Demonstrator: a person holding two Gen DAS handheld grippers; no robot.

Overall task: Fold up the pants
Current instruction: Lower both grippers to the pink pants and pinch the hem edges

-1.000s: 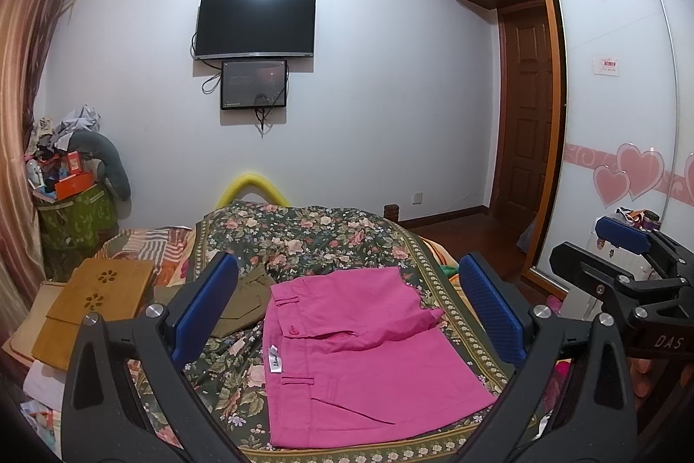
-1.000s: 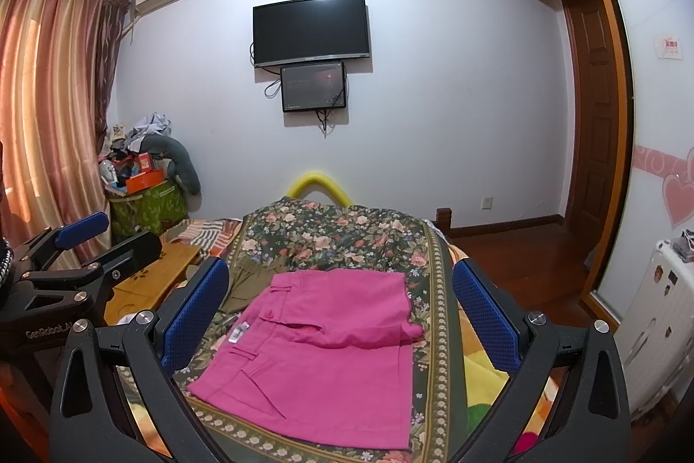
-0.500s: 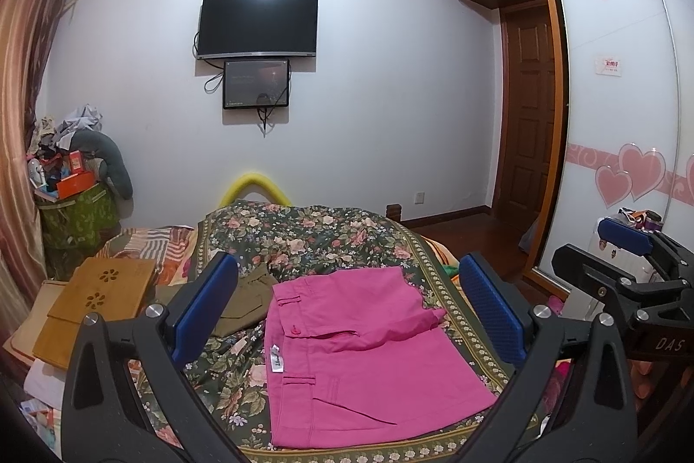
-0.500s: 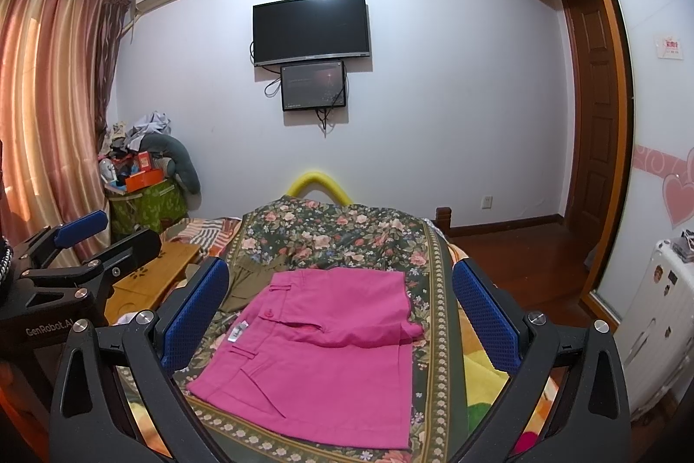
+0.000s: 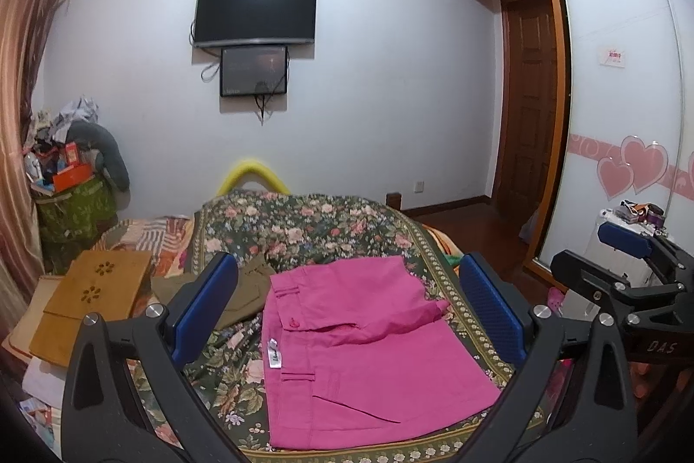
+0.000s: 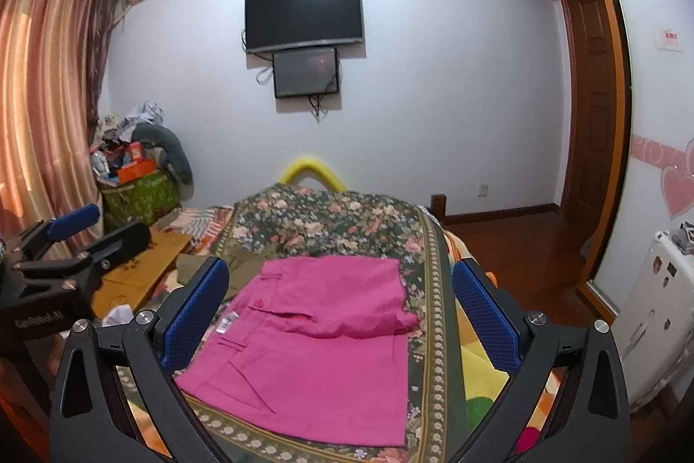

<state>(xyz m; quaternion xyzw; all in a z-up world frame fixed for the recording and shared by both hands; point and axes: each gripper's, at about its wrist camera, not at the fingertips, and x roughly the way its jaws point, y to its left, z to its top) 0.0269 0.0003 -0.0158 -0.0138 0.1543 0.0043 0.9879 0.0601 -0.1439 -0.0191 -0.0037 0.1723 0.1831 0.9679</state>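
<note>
The pink pants (image 5: 364, 350) lay folded on the floral bedspread (image 5: 303, 228) of the bed, waistband toward 9 o'clock in the left wrist view, with one folded layer lying across the upper half. A white label (image 5: 274, 353) showed at the waistband edge. In the right wrist view the pants (image 6: 316, 337) sat at the near end of the bedspread (image 6: 338, 220), between 11 and 1 o'clock from the camera.

The left gripper (image 5: 347, 313) hung above the pants without touching them. Its jaws stood spread wide and released, the blue pads (image 5: 204, 307) flanking the garment at 9 and 3 o'clock. The right gripper (image 6: 340, 317) was in the same condition: jaws spread apart, nothing between them, clear of the fabric. Each gripper appeared in the other's camera (the right gripper (image 5: 624, 280) at 3 o'clock in the left view, the left gripper (image 6: 65, 263) at 9 o'clock in the right view).

An olive garment (image 5: 247, 289) lay on the bedspread just beside the pants, at 9 o'clock from them. A wooden board (image 5: 93, 302) with flower cut-outs rested at the bed's left side. On the far wall, at 12 o'clock, a television (image 5: 256, 9) was mounted above a smaller screen (image 5: 253, 70). A yellow curved bar (image 5: 253, 176) rose at the far end of the bed.
</note>
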